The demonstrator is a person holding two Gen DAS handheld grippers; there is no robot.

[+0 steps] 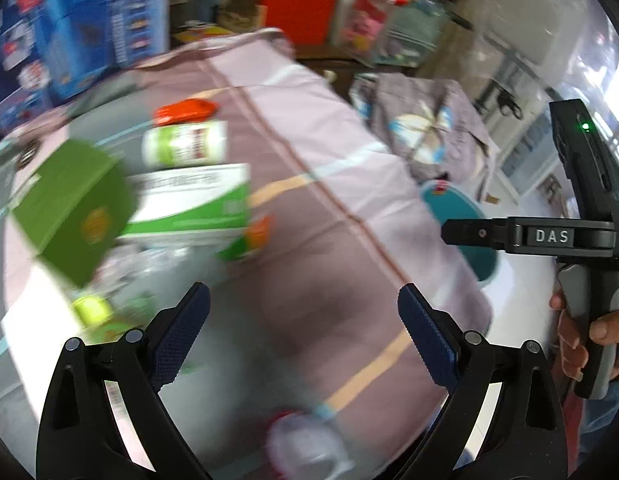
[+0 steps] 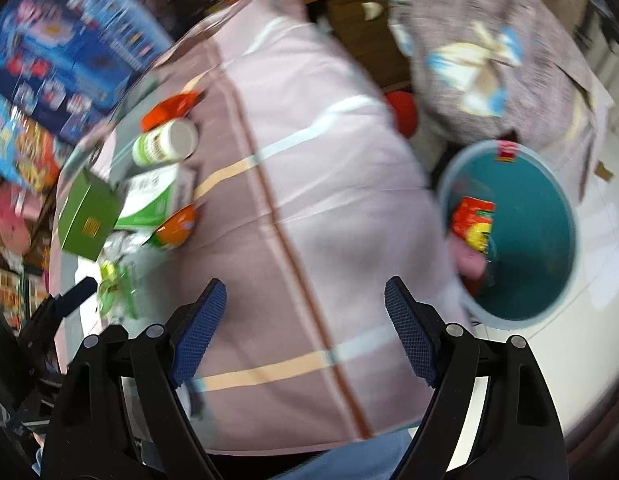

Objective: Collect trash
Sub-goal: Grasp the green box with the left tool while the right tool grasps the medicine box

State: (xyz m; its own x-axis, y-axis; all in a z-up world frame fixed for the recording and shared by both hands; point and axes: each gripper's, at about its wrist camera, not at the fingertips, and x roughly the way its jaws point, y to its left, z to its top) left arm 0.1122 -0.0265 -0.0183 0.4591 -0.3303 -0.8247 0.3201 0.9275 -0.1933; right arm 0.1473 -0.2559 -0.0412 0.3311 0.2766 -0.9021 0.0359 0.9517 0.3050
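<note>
Trash pile, i.e. green cardboard box (image 2: 87, 216), white-and-green carton (image 2: 155, 196), white-capped green bottle (image 2: 165, 142), orange wrappers and crumpled clear plastic, sits on the pink striped worktop (image 2: 329, 208), ahead-left of both grippers. Round teal bin (image 2: 549, 184) on the floor ahead-right of the right hand-held gripper (image 2: 305, 328) already holds one red-yellow packet (image 2: 473, 224) (maybe more). Most is left. Right and left hand-held gripper (image 1: 303, 332) both wide apart, nothing between jaws.
</note>
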